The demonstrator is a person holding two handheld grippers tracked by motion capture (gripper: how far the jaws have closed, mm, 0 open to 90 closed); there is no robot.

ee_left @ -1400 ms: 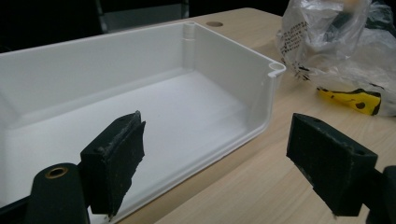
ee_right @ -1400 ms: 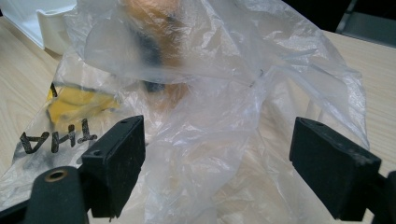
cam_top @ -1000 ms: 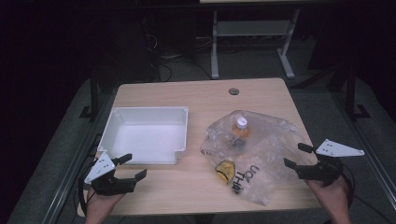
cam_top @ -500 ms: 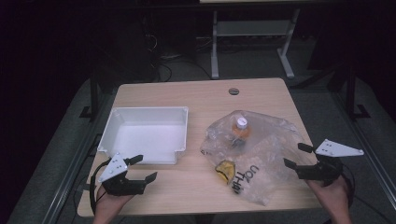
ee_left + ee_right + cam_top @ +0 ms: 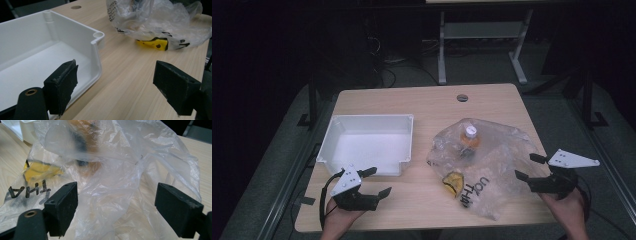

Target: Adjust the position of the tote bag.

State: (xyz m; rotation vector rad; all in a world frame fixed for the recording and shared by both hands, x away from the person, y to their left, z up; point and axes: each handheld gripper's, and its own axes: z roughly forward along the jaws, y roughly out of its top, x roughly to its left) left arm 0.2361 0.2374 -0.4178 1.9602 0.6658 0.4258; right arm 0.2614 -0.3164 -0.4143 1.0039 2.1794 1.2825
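1. Right gripper (image 5: 531, 168) hovers at the right edge of the tabletop (image 5: 432, 102), its jaws spread wide with nothing between them, aimed at the near right side of the plastic bag (image 5: 492, 165). In the right gripper view the crumpled film lies just ahead of the jaws, and we cannot tell whether they touch it.

2. Our left gripper (image 5: 377, 182) sits near the front left corner of the tabletop, jaws likewise apart and empty, just beside the front wall of the white bin (image 5: 404, 140).

3. The bag lies flat on the right half of the tabletop, well apart from the bin. Through the film we see a bottle with a white cap (image 5: 470, 136) toward the far side and a yellow item (image 5: 453, 181) near the bag's front left edge; we cannot make out what the yellow item is.

4. The bin holds nothing, as far as the high view and the left gripper view show.

5. We judge the work to be at its very start: no grasp is made, the bag is not opened, and both items lie inside it. What seems left is to take hold of the bag, free the contents and move them toward the bin.
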